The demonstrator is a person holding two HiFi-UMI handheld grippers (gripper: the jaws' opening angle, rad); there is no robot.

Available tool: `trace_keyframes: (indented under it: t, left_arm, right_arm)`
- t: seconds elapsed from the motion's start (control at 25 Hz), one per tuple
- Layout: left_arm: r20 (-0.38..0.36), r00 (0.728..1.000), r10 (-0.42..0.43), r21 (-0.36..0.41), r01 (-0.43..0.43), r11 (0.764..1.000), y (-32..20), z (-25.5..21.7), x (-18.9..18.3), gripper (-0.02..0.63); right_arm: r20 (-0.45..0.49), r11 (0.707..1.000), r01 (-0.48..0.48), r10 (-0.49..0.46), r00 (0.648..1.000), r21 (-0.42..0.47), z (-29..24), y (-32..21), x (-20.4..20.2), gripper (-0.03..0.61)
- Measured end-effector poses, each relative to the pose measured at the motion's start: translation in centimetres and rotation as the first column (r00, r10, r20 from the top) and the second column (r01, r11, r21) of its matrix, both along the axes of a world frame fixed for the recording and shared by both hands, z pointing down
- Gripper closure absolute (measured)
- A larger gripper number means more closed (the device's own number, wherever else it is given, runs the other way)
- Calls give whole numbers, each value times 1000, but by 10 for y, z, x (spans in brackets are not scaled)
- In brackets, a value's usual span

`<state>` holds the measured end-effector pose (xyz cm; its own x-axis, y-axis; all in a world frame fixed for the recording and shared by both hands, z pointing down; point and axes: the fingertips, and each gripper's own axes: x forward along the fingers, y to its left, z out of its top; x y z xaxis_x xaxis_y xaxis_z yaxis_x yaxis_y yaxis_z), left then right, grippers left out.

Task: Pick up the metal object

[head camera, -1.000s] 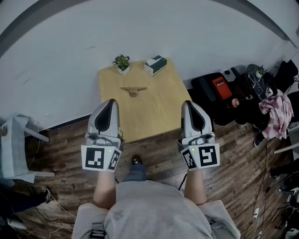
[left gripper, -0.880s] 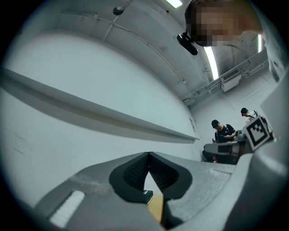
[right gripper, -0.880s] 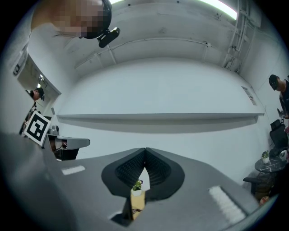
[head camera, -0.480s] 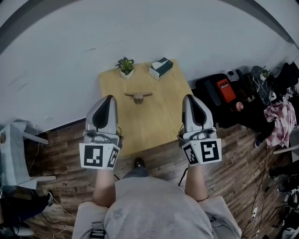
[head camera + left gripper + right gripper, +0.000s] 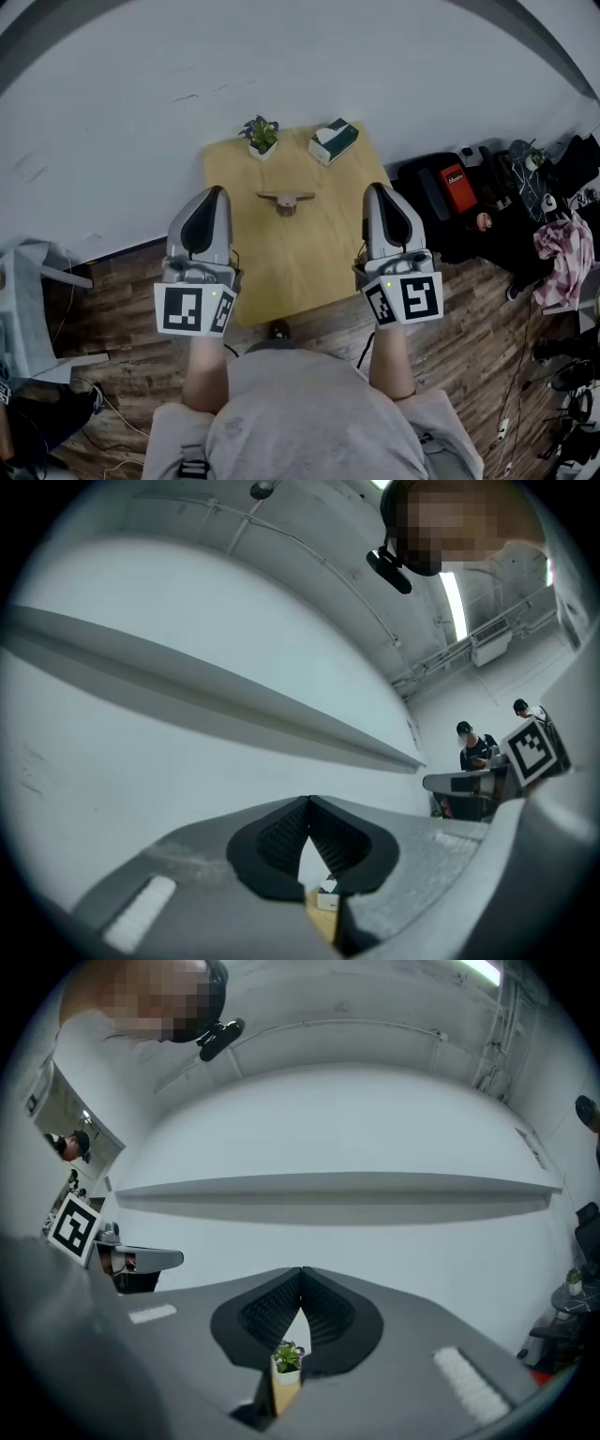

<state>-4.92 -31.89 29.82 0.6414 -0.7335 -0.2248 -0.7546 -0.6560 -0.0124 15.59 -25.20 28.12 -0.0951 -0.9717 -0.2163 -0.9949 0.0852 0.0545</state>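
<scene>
We hold 2 grippers over the wooden table (image 5: 281, 267). The left gripper (image 5: 214, 194) and the right gripper (image 5: 378, 189) each have their jaws pressed together on nothing. The metal object (image 5: 286, 200), perhaps a small T-shaped piece, lies on the table between them, apart from both. Behind it stand 1 potted plant (image 5: 261, 136) and 1 tissue box (image 5: 335, 141).

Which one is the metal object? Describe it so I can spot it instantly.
Find the light wooden table against the white wall. At its far edge stand a potted plant and a tissue box. The metal object lies nearer, mid-table, low and T-shaped.
</scene>
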Motion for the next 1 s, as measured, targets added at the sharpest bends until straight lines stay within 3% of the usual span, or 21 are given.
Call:
trace_keyframes:
  t: [0.32,0.6,1.0]
  left_arm:
    - [12,1000,8,-26,-8,1000,-25,11,0,609]
    - [29,999,37,-101,-34,994,-38,40,10,609]
    - [88,996,31,-203,-13,979,-50,86,31,609]
  right_arm:
    - [5,999,9,-9,1000,-48,19,-30,-7,577]
    - [28,990,5,-1,1000,-142,54,-45,-2,577]
    - [64,942,48,-28,998,-332,114,-69,12,577]
